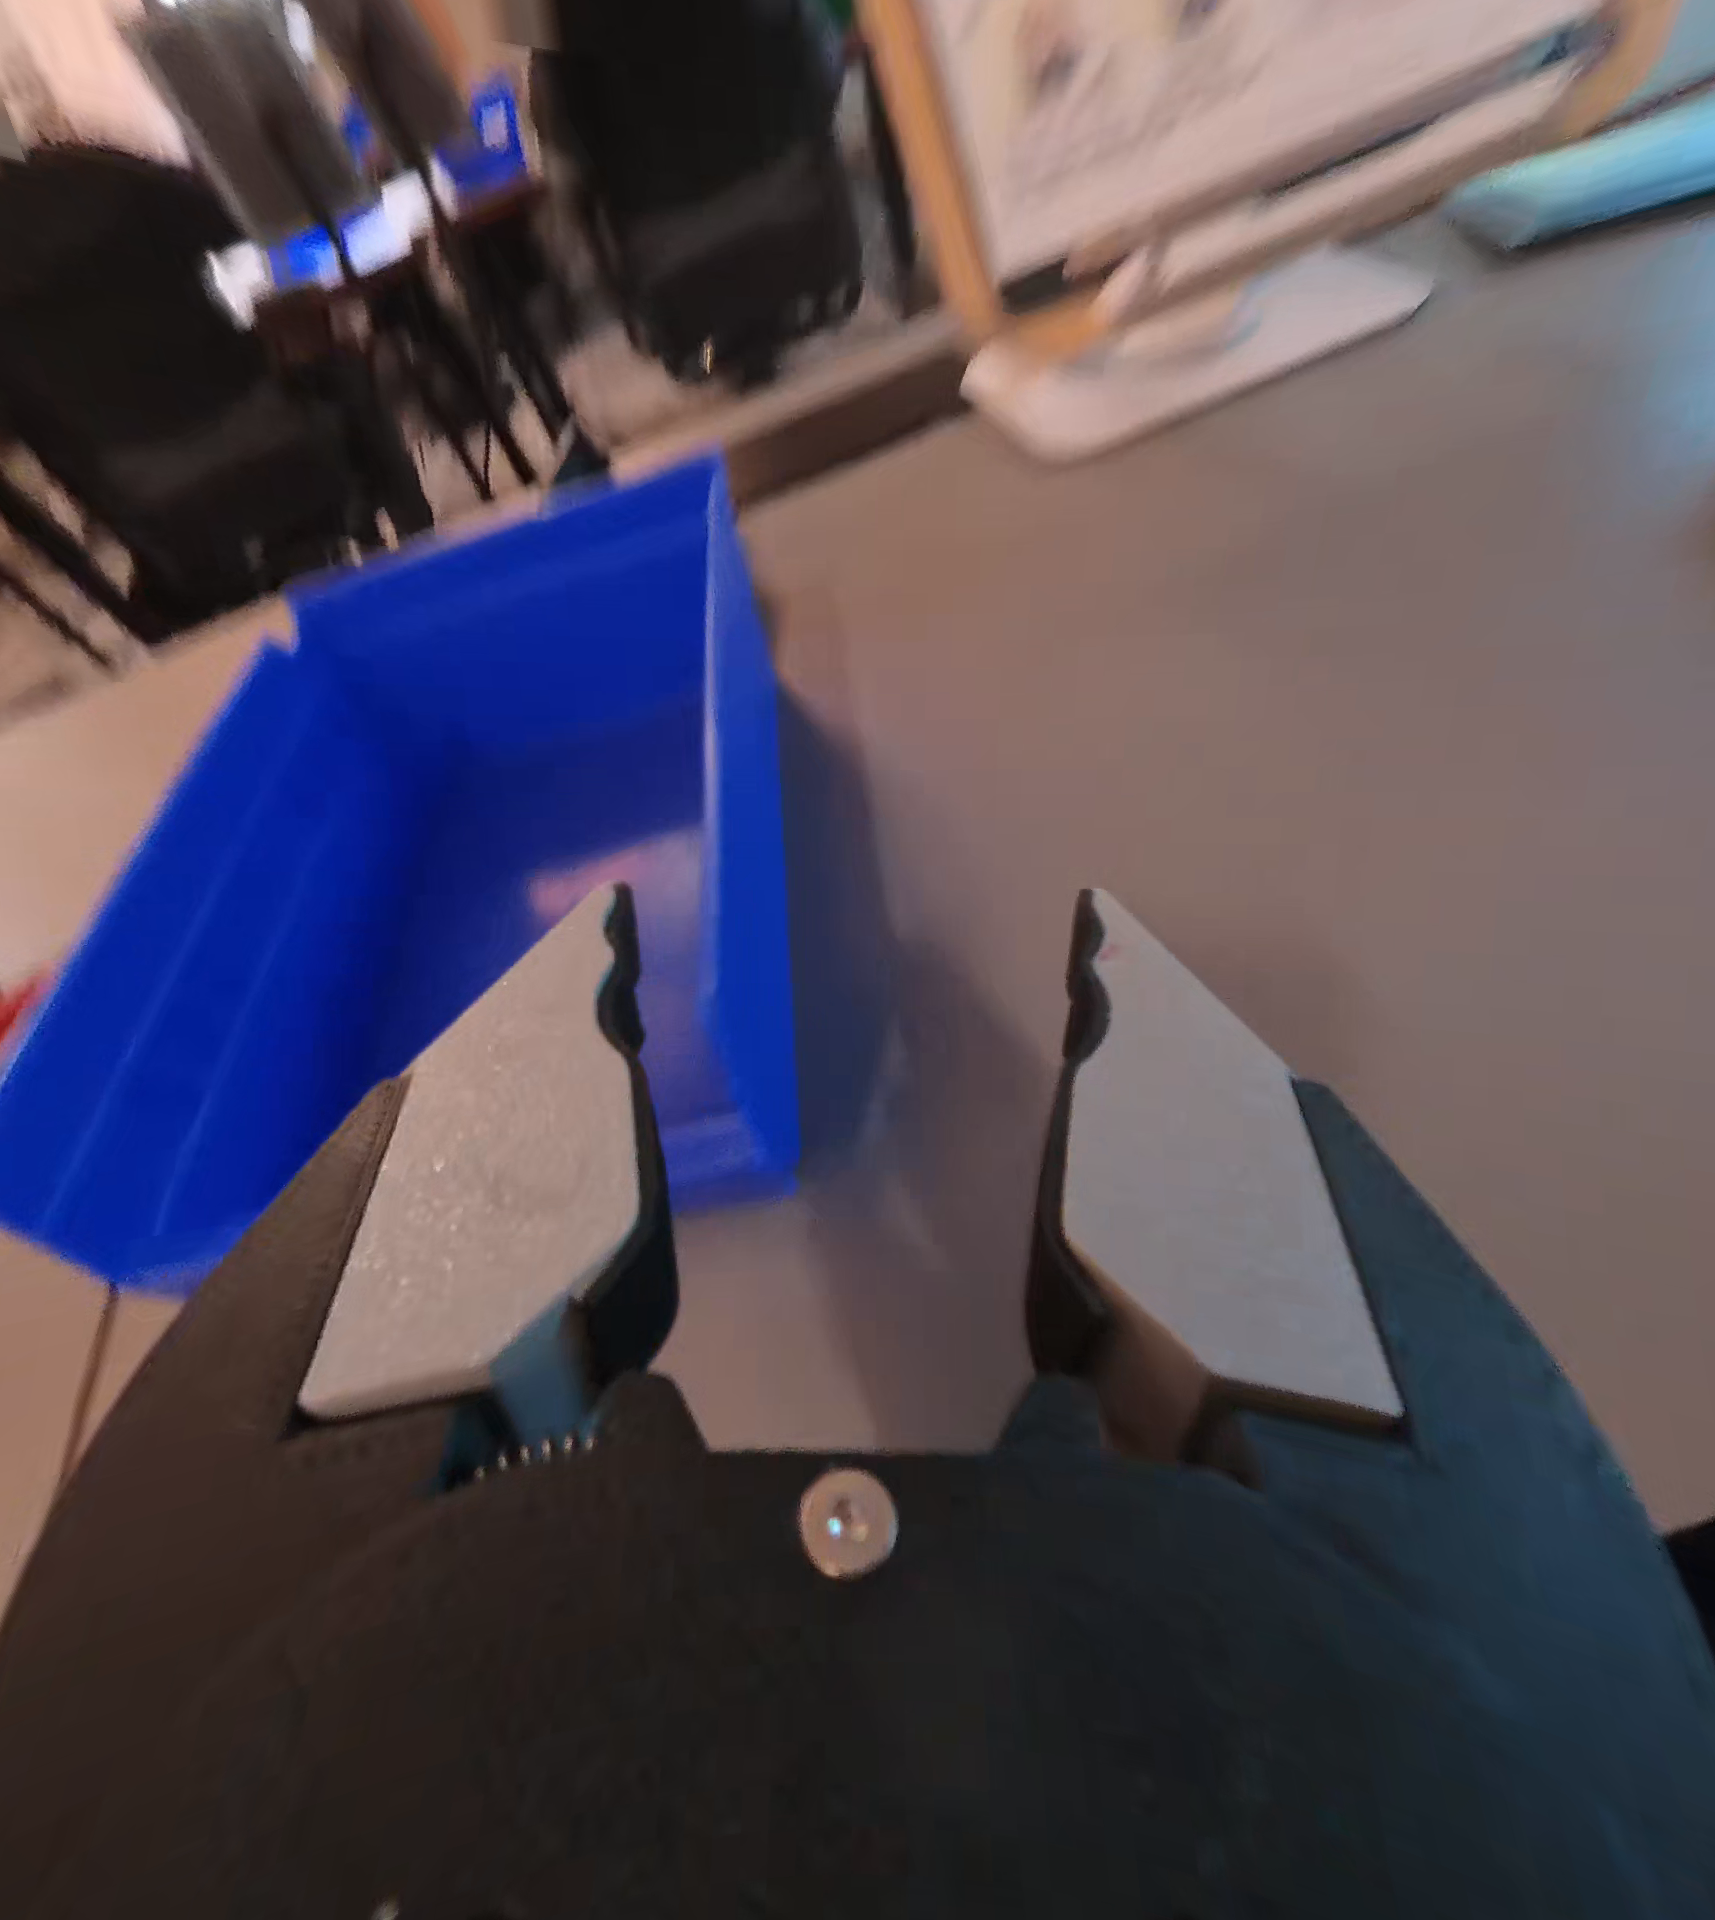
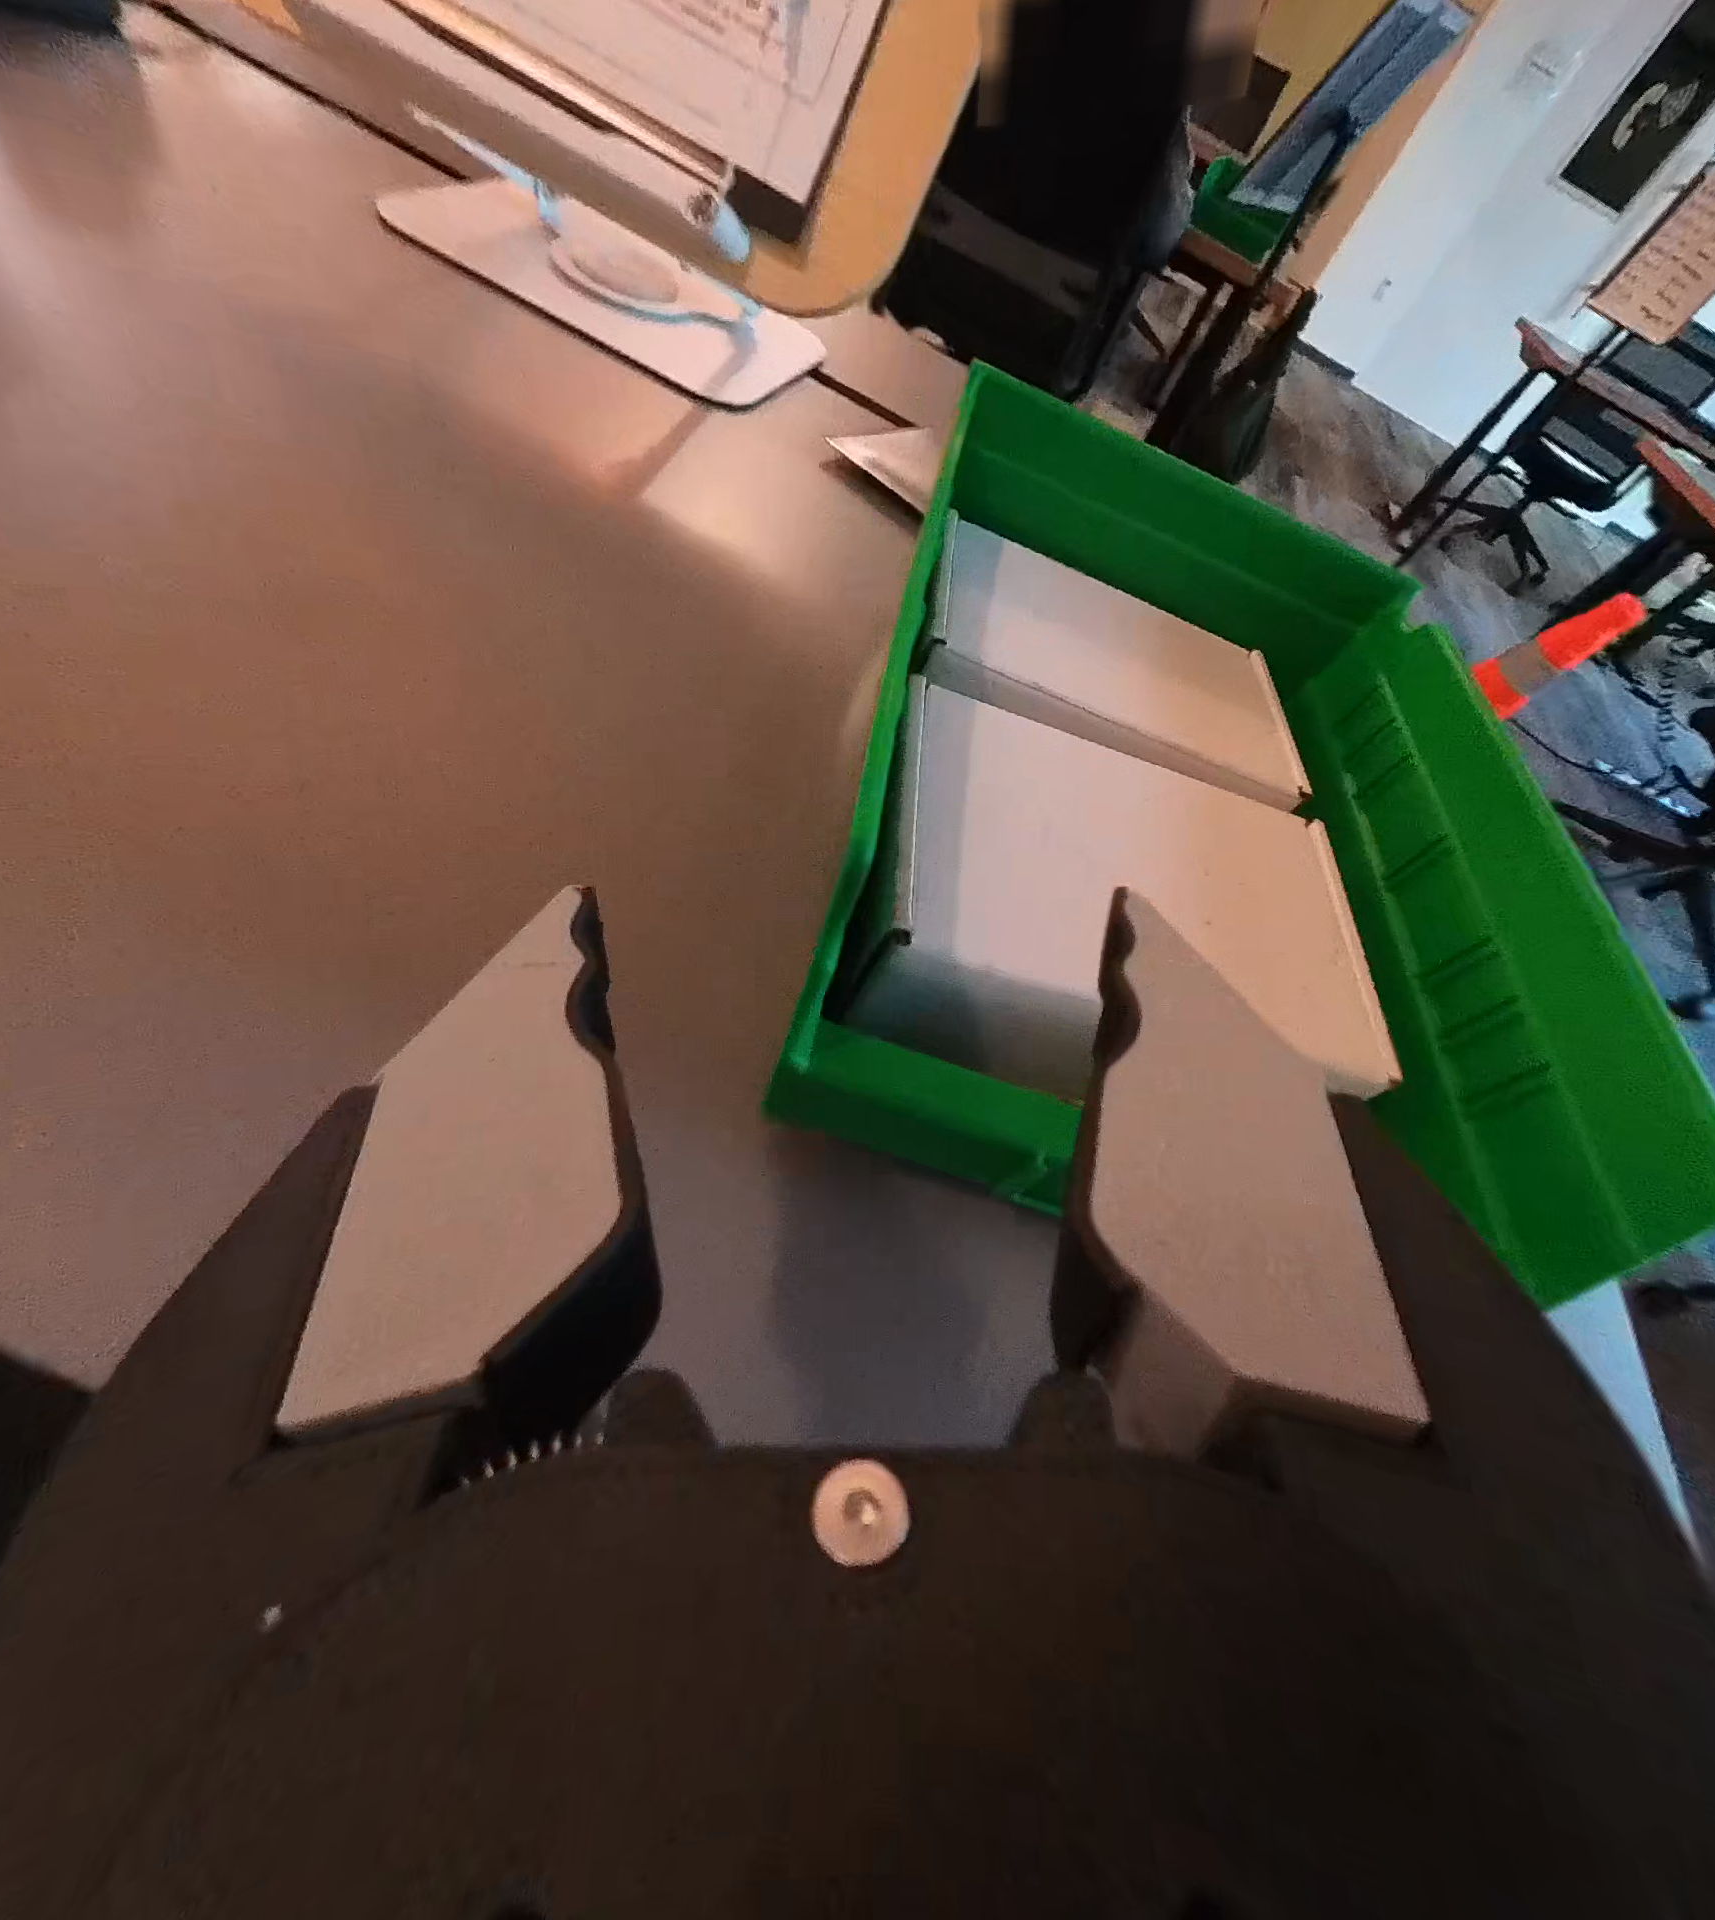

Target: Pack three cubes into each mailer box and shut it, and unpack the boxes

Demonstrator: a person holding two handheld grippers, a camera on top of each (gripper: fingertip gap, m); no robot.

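Left tool: jaws spread wide, nothing between them, held above the grey surface. Blue bin: ahead and left of it, its right wall just past the left fingertip; contents blurred, no cubes discernible. Right tool: jaws likewise wide apart and empty. Green bin: ahead and right of it, holding two closed white mailer boxes end to end, the nearer one behind the right fingertip. Monitor stand: well beyond, left. Risk: the boxes sit snug against the bin walls, so a finger may jam at the rim or drag the bin; flat lids may slip.
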